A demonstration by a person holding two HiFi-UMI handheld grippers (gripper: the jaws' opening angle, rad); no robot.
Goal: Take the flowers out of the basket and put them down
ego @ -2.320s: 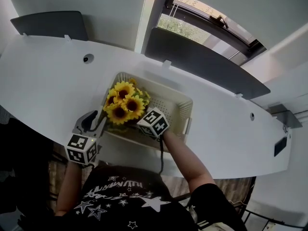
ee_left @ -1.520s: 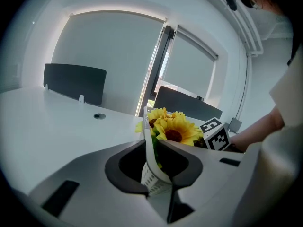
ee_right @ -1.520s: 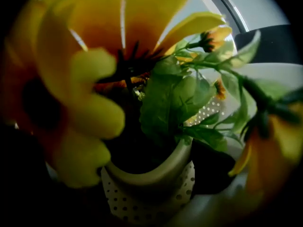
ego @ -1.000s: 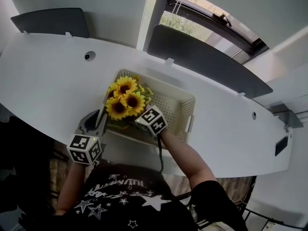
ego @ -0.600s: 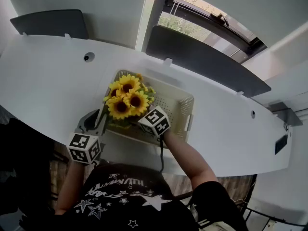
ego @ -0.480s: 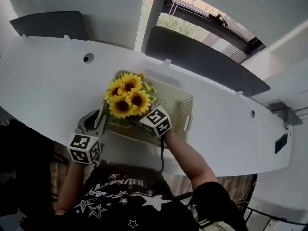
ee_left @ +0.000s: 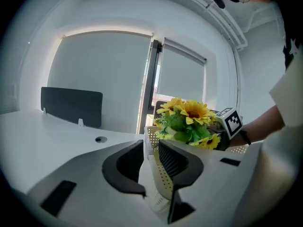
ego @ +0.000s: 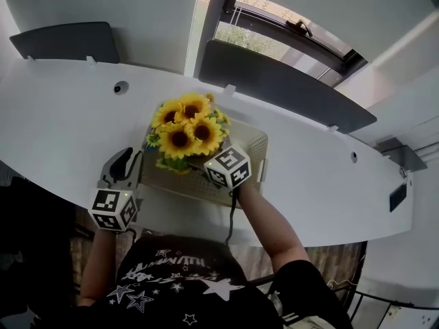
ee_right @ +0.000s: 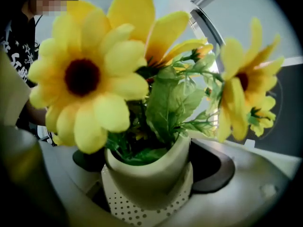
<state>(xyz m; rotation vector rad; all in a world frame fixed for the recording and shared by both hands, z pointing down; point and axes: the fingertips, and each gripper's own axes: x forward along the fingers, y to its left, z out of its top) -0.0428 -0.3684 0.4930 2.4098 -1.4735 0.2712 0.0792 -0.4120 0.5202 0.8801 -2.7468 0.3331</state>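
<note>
Cream basket (ego: 258, 148): near-left wall pinched in L tool (ee_left: 151, 150), jaws just opened a bit. Yellow flowers (ego: 185, 125) in a cream pot (ee_right: 142, 178), over the basket. R tool (ee_right: 150, 163) clamps the pot betw. its jaws, w/ blooms crowding its view. White curved counter (ego: 62, 115), dark panels (ego: 274, 74) at far edge, window (ego: 274, 20) beyond.

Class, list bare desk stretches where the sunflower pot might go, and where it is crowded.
Bare desk left of the basket, around the cable hole; also right of the basket. Crowded: the basket's near-left corner, beneath the sunflower pot.
</note>
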